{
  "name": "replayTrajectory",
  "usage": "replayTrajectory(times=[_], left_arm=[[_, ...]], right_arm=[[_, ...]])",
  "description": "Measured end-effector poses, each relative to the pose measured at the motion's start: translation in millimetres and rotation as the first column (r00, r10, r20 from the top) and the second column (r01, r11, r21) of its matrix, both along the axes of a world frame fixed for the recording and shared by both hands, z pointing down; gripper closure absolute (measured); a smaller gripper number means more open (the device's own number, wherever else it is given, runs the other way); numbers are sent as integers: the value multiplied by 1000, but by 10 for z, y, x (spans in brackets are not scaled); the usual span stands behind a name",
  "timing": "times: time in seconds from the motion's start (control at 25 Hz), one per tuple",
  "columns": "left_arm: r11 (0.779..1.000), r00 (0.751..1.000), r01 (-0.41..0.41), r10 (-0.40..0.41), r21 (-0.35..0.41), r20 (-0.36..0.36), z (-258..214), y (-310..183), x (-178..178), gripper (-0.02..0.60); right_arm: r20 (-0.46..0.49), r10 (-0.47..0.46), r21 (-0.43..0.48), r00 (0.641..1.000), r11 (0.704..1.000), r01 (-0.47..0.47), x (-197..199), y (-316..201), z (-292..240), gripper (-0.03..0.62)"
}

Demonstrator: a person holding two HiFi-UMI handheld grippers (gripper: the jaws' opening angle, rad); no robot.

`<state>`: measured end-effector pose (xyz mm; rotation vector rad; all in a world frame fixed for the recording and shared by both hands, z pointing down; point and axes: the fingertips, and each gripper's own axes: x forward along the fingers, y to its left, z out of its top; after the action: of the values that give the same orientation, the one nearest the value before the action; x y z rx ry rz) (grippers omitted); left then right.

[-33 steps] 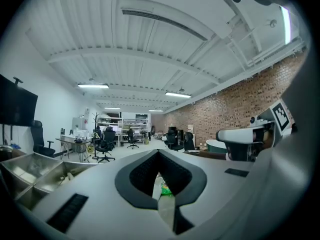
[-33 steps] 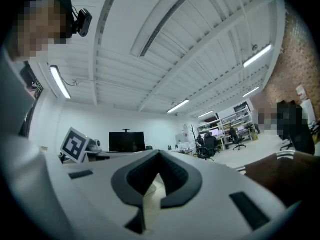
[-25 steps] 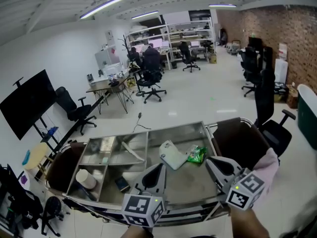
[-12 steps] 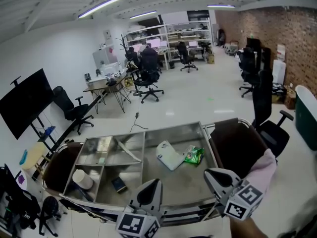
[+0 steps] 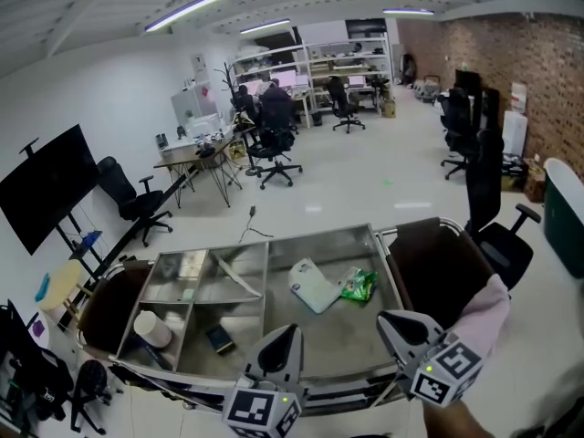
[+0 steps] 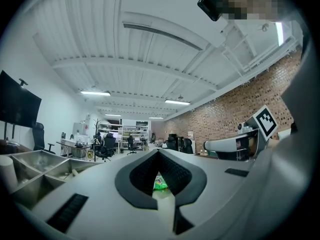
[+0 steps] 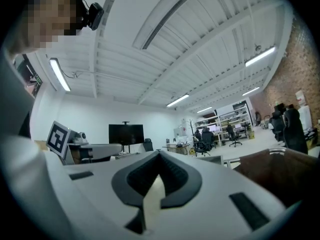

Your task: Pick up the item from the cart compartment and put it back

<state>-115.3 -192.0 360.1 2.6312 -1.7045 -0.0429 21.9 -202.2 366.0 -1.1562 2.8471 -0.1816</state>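
Pink sleeve (image 5: 484, 314); white grippers (image 5: 290, 331) (image 5: 385, 318), black-lined jaws

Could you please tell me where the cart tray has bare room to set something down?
Bare steel lies in the big compartment, nearer than the white pouch and green packet. The near-left bin with the white roll is crowded.

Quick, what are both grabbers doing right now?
Left gripper: jaws closed, holding nothing.
Right gripper: jaws closed, holding nothing.
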Motion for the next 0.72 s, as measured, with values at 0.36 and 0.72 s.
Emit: replayTrajectory(times=[0.36,0.72], left_arm=[[1000,1000,-19,19,2,15,-8,-43,85,581],[1000,1000,-20,20,2,25,-23,-41,87,581]], right_arm=[[-8,-7,-12,1000,1000,7,-7,-36,22,582],[-14,-9,-15,1000,1000,8,-12,-38,16,582]])
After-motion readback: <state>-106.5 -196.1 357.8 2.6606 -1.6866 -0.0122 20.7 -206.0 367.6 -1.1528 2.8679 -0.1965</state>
